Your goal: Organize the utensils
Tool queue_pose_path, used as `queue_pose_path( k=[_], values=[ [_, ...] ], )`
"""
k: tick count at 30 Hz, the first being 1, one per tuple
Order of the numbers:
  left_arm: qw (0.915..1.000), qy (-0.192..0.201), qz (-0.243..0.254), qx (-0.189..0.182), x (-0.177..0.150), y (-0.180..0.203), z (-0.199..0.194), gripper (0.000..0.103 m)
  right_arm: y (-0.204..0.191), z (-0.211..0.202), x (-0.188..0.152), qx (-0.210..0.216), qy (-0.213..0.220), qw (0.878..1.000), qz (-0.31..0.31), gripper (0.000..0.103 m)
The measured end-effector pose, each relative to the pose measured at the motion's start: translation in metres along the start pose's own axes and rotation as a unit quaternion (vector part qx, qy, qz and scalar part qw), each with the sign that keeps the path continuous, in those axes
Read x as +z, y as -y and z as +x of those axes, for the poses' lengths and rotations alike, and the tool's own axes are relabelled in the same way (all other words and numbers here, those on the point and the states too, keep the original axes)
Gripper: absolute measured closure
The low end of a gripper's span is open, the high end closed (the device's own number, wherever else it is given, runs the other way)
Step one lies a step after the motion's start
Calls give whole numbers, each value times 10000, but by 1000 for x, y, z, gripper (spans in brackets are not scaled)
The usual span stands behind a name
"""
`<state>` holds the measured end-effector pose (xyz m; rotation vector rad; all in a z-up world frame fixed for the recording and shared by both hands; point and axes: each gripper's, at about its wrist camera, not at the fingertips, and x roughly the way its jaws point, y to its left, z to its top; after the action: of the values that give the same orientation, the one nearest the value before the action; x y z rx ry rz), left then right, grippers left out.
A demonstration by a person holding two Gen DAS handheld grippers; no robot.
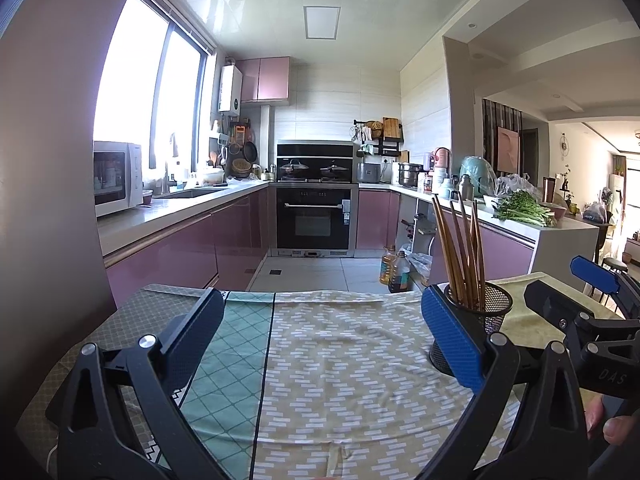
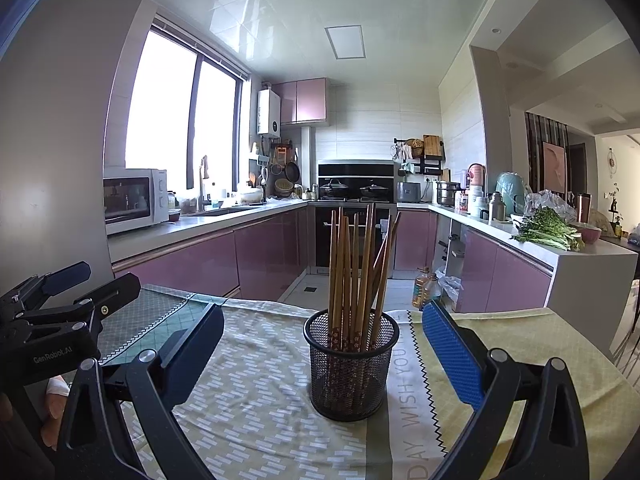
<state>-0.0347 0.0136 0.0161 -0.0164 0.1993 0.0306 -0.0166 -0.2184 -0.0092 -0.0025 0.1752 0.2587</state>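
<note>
A black mesh holder point(image 2: 351, 364) stands upright on the tablecloth with several brown chopsticks point(image 2: 356, 264) in it. My right gripper point(image 2: 324, 344) is open and empty, its jaws wide on either side of the holder without touching it. In the left wrist view the holder point(image 1: 486, 312) and chopsticks point(image 1: 462, 248) sit behind my right-hand finger. My left gripper point(image 1: 320, 328) is open and empty over bare cloth, left of the holder. The right gripper point(image 1: 580, 300) shows at that view's right edge; the left gripper point(image 2: 72, 292) shows at the left of the right wrist view.
The table carries a patterned cloth point(image 1: 344, 364) with a teal panel point(image 1: 236, 352) on the left and a yellow part point(image 2: 520, 344) on the right. Beyond the table edge are kitchen counters point(image 2: 192, 236), an oven point(image 1: 316, 220) and oil bottles point(image 1: 394, 270) on the floor.
</note>
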Motion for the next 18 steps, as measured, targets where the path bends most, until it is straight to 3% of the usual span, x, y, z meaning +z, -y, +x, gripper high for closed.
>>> queue_pose_path(
  k=[18],
  values=[
    [10000, -13, 0, -7, 0, 2, -1, 6, 1, 2, 1, 9, -36, 10000, 12, 7]
  ],
)
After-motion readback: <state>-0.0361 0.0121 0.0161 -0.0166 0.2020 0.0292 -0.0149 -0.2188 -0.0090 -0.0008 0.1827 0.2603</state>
